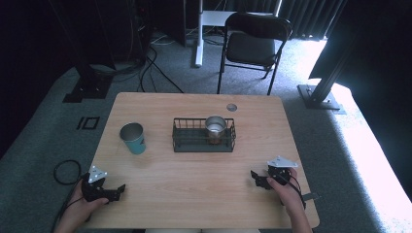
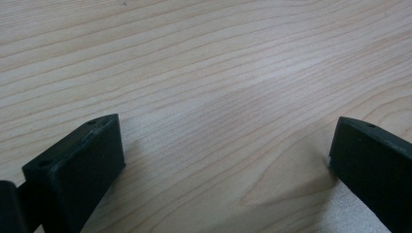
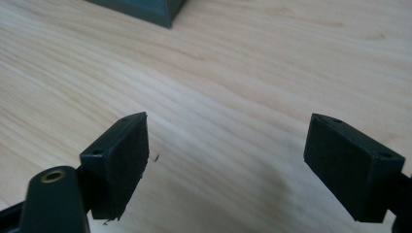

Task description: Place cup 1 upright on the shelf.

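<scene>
Grey carpet (image 1: pixel 43 141) all round, dark curtains behind, bright daylight at right edge of frame. Black folding chair (image 1: pixel 252 43) at top centre, beyond the table (image 1: pixel 194 194). Pale wood-grain table filling mid-frame. Wire basket (image 1: pixel 187 138) at table centre, steel cup (image 1: pixel 215 125) inside its right part. Teal cup (image 1: pixel 133 137) left of basket, apart from it. Left gripper (image 1: pixel 115 190) at lower left, jaws spread wide, holding nothing. Right gripper (image 1: pixel 256 177) at lower right, jaws likewise apart and empty.
</scene>
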Tool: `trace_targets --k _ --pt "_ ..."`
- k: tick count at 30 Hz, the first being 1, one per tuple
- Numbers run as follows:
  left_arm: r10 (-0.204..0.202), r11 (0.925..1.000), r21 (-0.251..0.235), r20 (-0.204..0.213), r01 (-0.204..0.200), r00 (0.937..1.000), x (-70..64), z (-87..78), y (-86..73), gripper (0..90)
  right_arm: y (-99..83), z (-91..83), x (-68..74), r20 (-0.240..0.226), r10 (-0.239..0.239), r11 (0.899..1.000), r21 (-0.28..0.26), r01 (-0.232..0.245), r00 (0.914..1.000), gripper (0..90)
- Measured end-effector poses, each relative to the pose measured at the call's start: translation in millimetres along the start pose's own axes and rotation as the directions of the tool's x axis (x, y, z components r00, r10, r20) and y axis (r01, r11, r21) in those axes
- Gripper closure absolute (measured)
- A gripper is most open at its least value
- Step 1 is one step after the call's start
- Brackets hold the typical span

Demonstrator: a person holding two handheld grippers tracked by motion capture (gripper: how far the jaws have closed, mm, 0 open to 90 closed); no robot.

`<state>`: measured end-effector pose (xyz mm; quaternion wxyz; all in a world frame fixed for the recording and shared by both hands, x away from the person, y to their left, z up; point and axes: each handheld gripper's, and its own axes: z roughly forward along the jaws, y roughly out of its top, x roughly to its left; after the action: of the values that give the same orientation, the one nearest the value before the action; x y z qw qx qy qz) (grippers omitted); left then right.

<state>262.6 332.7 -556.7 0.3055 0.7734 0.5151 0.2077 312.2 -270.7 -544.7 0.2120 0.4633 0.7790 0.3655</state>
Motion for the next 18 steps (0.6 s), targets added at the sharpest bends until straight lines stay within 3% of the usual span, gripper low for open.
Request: trace_targets --k 18 --pt "0.001 1.0 0.001 0.0 -0.001 1.0 0.1 0.0 0.0 0.3 -27.2 -19.7 -16.1 0.028 0.035 0.999 0.032 -0.036 0.999 12.7"
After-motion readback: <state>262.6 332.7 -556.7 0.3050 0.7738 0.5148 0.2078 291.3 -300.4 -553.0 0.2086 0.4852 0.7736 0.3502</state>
